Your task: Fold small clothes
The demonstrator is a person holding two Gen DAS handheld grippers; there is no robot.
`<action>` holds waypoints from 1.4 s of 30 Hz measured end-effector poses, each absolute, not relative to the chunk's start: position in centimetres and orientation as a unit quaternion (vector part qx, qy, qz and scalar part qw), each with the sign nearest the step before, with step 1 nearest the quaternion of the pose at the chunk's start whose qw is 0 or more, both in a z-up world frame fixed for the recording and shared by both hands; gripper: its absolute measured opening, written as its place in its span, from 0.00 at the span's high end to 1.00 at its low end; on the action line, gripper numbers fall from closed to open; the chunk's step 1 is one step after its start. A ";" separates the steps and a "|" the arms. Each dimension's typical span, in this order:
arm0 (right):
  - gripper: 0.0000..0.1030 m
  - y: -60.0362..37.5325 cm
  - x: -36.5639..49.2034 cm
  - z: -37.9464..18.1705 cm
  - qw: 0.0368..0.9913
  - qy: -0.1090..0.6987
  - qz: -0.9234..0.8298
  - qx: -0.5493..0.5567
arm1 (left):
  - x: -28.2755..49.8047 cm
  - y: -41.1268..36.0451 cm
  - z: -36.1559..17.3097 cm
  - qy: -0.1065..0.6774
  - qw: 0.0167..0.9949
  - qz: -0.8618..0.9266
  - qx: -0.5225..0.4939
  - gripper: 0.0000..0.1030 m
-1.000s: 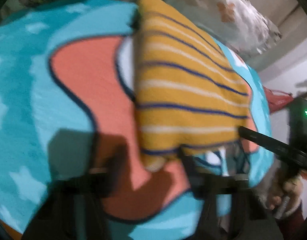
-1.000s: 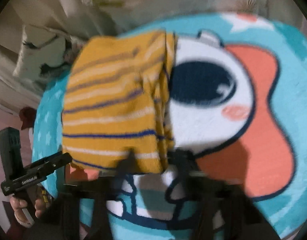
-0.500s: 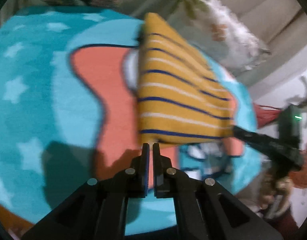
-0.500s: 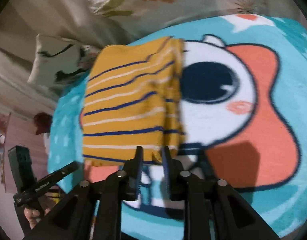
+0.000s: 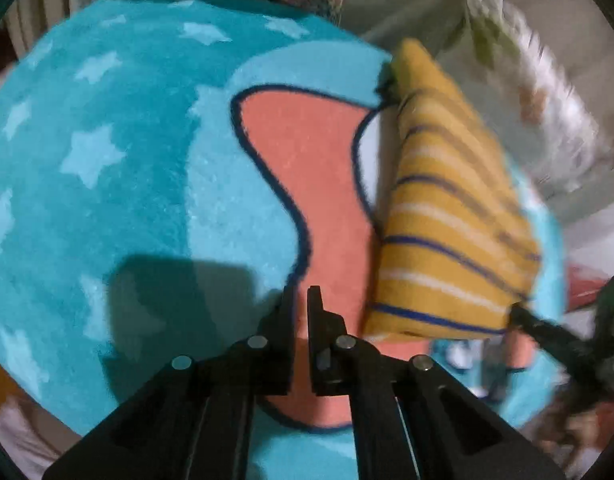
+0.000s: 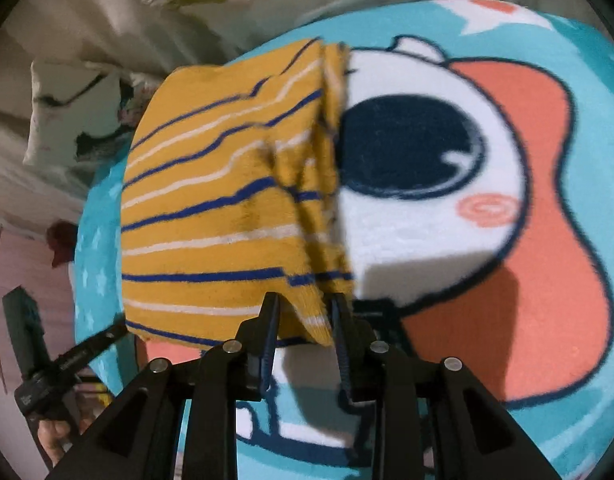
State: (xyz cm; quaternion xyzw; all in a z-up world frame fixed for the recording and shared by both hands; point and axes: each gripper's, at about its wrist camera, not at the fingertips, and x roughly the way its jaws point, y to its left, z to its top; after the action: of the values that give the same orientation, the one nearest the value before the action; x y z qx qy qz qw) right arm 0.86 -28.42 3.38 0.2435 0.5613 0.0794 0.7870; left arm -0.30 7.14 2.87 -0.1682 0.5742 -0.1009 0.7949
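Observation:
A folded mustard-yellow garment with blue and white stripes point(image 6: 227, 216) lies on a round turquoise cartoon rug point(image 6: 587, 128). In the left wrist view the garment point(image 5: 447, 220) sits to the right of my left gripper point(image 5: 301, 300), which is shut and empty over the rug's orange patch. My right gripper point(image 6: 303, 312) stands open at the garment's near edge, its fingers on either side of the thick folded corner. The right gripper also shows in the left wrist view point(image 5: 555, 340) at the garment's far corner.
Floral pillows point(image 6: 235, 4) and pale bedding point(image 5: 547, 92) lie beyond the rug. The rug's star-patterned turquoise part point(image 5: 87, 152) spreads to the left of the garment. My left gripper shows at the lower left of the right wrist view point(image 6: 67, 360).
My left gripper has let go of the garment, drawn back and to the left, and closed. My right gripper has opened a little at the garment's near corner.

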 end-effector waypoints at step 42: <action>0.73 -28.7 14.7 5.9 0.803 0.526 0.025 0.280 | 5.3 0.2 4.9 0.584 0.790 -0.172 -0.069 0.56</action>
State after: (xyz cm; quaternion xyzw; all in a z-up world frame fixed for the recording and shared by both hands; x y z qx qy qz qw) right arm 14.68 -28.73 5.90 0.2797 0.5264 0.0246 0.8025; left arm 5.32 0.19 4.92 -0.0688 0.5843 -0.1717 0.7902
